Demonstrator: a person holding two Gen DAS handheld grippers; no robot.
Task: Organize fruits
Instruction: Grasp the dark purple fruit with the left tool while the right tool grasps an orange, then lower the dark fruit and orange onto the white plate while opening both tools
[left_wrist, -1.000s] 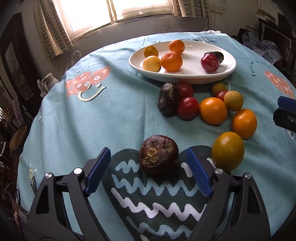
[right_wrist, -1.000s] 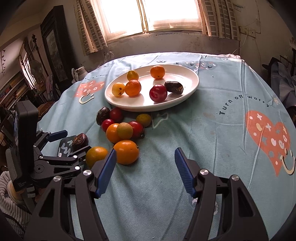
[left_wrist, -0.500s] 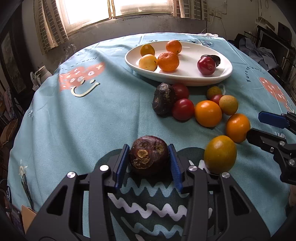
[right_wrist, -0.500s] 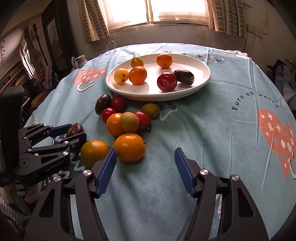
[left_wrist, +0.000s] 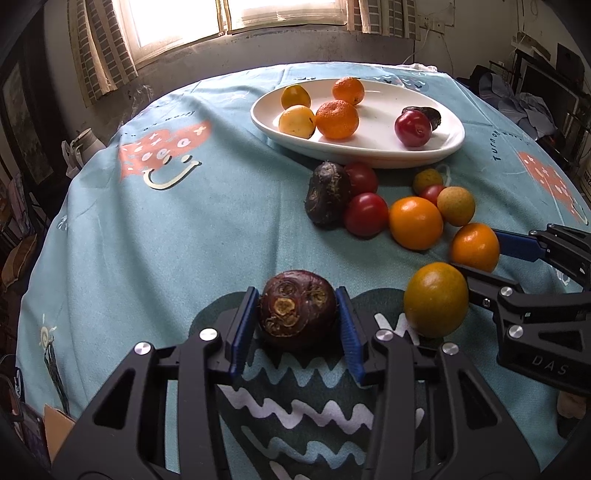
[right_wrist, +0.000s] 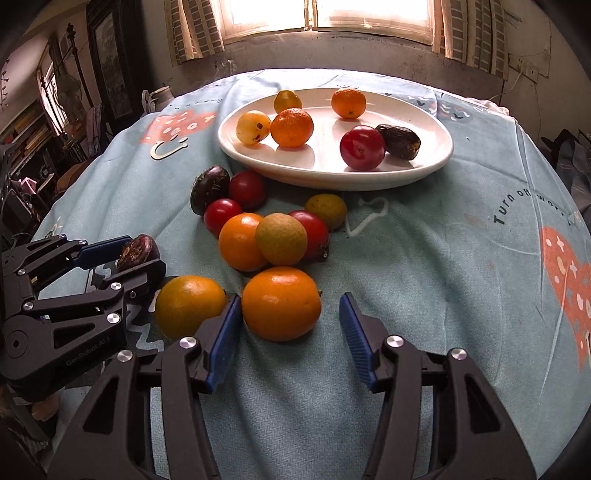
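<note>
My left gripper (left_wrist: 297, 315) is shut on a dark purple, rough-skinned fruit (left_wrist: 297, 306), which rests on the blue tablecloth; both blue pads press its sides. My right gripper (right_wrist: 290, 332) straddles an orange (right_wrist: 281, 303). Its jaws are closing: the left pad (right_wrist: 225, 332) touches the orange and the right pad stands clear of it. A yellow-green citrus (right_wrist: 190, 306) lies just left of that orange. Farther back, a white oval plate (right_wrist: 332, 182) holds several fruits. A cluster of loose fruits (right_wrist: 273, 236) sits in front of it.
The left gripper (right_wrist: 136, 254) shows at the left of the right wrist view, close to the yellow-green citrus. A white jug (left_wrist: 83, 144) stands beyond the table's far left edge. Open cloth lies to the right (right_wrist: 461, 277). Clothes and furniture crowd the room's sides.
The left jaws have closed onto the dark fruit. The right gripper has moved forward and down until it straddles the orange, and its jaws have narrowed.
</note>
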